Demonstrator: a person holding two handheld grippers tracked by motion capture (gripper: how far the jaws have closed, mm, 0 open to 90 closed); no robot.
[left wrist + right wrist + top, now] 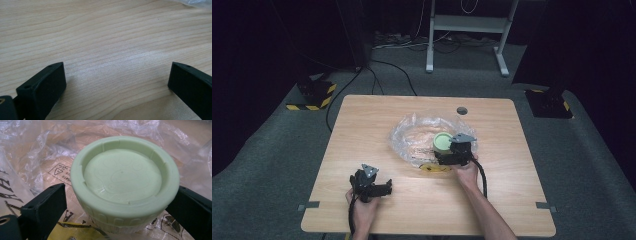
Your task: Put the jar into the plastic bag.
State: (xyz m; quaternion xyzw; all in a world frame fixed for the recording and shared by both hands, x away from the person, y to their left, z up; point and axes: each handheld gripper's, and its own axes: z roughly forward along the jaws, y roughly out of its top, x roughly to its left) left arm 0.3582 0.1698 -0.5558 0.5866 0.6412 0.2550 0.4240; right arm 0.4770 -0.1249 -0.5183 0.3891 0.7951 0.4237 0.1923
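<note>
The pale green lid point(125, 185) was round and shallow, with a ribbed outer wall and a raised rim around a recessed, faintly embossed top. It stood level, top face up, on the crumpled clear plastic bag point(412, 135) spread near the middle of the bench point(362, 125).

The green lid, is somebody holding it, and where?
Yes. The right gripper grips the pale green lid by its ribbed side wall, one jaw on each side, over the clear plastic bag. The left gripper holds nothing.
</note>
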